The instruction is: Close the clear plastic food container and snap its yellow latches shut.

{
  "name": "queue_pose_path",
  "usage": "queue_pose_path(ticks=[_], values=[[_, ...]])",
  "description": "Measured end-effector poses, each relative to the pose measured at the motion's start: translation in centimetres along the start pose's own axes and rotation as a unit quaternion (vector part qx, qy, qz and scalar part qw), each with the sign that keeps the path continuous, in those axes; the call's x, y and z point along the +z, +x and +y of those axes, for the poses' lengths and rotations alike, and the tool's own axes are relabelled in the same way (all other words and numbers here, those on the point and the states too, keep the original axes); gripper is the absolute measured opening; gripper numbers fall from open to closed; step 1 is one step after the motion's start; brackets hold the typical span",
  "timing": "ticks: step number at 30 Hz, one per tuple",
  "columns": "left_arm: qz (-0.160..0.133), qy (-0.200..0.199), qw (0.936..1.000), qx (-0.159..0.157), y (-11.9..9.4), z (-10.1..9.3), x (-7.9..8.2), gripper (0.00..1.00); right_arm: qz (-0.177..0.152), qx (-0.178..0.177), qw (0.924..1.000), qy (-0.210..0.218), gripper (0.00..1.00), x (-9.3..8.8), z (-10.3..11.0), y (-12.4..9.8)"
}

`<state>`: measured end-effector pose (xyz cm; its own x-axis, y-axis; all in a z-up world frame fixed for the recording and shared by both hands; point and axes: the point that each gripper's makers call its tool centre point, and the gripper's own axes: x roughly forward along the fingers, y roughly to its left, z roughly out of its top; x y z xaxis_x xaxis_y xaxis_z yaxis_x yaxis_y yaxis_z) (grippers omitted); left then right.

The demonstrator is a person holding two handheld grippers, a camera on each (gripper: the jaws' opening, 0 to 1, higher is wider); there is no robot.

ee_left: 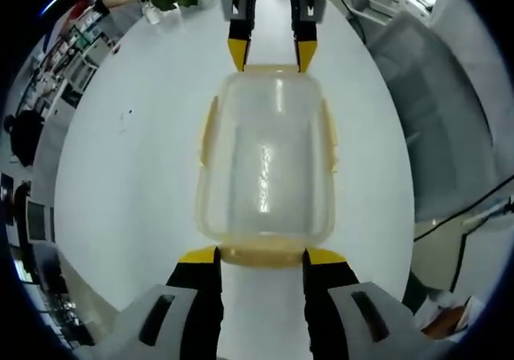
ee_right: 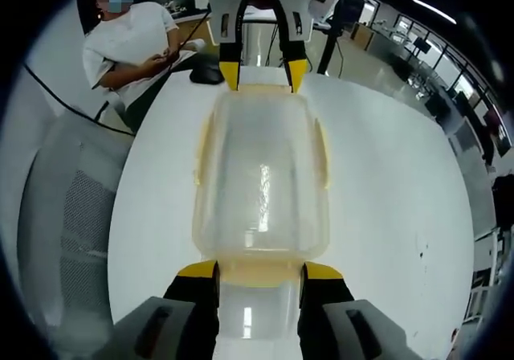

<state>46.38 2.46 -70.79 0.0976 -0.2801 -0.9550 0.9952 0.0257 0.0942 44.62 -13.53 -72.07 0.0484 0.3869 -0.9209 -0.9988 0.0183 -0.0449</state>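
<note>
Left claw (ee_left: 261,255) set apart, yellow tips bracketing the near end latch (ee_left: 261,254) of the clear food container (ee_left: 265,167), seemingly touching its corners. Right claw (ee_right: 259,270) likewise apart at the opposite end latch (ee_right: 261,273). Container resting mid-bench (ee_left: 120,199), well in from the edges, lid apparently seated. Long-side latches (ee_left: 208,132) flared outward, not yet snapped; end latches' state unclear. Closing seemingly done, latching mostly left.
</note>
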Motion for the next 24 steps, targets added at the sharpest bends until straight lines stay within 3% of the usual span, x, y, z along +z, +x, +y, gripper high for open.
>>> queue_pose_path(ticks=[24], values=[[-0.019, 0.002, 0.9998, -0.004, 1.4, -0.4, 4.0, 0.37, 0.016, 0.003, 0.9998, 0.007, 0.35, -4.1, 0.3, -1.4]])
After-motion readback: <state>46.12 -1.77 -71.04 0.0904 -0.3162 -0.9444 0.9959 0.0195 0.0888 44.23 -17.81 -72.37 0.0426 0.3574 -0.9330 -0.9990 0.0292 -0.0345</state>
